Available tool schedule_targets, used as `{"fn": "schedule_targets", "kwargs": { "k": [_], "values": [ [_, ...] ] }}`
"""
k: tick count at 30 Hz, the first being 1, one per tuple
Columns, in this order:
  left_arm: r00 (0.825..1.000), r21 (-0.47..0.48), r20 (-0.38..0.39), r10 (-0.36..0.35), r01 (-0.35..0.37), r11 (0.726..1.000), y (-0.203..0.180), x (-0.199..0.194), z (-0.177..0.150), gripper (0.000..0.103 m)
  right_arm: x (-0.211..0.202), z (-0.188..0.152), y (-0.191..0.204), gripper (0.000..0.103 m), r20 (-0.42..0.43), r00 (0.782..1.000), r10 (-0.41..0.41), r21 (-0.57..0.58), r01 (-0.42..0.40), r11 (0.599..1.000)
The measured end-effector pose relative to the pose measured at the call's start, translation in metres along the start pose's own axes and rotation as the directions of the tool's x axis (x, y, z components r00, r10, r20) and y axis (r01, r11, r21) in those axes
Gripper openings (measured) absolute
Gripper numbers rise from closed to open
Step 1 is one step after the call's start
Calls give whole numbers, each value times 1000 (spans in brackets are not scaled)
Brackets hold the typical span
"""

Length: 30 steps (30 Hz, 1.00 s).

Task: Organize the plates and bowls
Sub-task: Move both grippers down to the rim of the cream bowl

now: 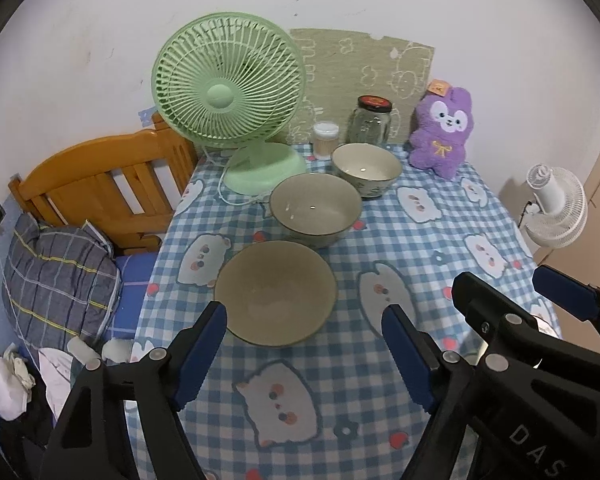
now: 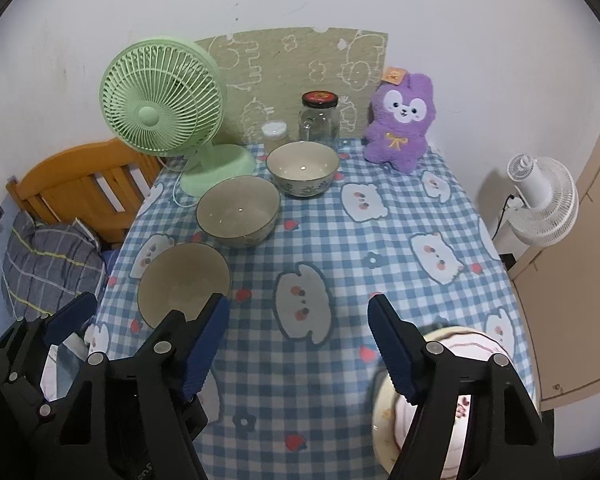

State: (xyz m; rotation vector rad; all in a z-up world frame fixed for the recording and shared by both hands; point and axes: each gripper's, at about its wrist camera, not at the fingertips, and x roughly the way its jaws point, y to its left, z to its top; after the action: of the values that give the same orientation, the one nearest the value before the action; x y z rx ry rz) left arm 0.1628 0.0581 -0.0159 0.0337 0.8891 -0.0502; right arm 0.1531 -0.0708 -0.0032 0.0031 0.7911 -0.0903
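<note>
Left gripper (image 1: pixel 304 354) gapes wide low in frame before three bowls (image 1: pixel 275 294); right gripper (image 2: pixel 298 346) gapes too, overlapping a plate (image 2: pixel 388 420). Green fan (image 1: pixel 226 84) stands upper left.

A soft, matt checked cloth (image 1: pixel 440 240) is spread over the table. Three glazed ceramic bowls are seen: the nearest bowl (image 1: pixel 275 294) looks matt, the middle bowl (image 1: pixel 315 208) and far bowl (image 1: pixel 367 168) glossy. The green fan (image 1: pixel 228 92) is smooth plastic, the jar (image 1: pixel 370 122) clear glass, the purple toy (image 1: pixel 444 132) plush, the bed headboard (image 1: pixel 100 188) varnished wood. Ribbed blue pads (image 1: pixel 202 356) are fitted to each black plastic tool.
</note>
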Motion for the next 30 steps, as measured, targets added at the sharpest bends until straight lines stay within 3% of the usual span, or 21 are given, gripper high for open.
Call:
{"fn": "schedule_targets", "kwargs": {
  "k": [18,26,27,28,30],
  "values": [
    [994,-12,-65,86,-87,996,36,74,4,73,88,11,47,62,-105,993,55,-18,-57,998],
    [990,-34,-115,75,-80,996,52,102,3,70,118,10,59,58,-145,987,63,-5,-64,998],
    [990,-35,-118,79,-84,996,53,105,3,68,121,10,60,52,-144,988,57,-5,-59,998],
    [989,-34,-120,89,-94,995,54,108,2,61,123,10,61,52,-145,988,50,-8,-52,999],
    [986,-49,-140,93,-100,994,59,116,2,58,128,9,64,52,-155,987,52,-9,-54,998]
  ]
}}
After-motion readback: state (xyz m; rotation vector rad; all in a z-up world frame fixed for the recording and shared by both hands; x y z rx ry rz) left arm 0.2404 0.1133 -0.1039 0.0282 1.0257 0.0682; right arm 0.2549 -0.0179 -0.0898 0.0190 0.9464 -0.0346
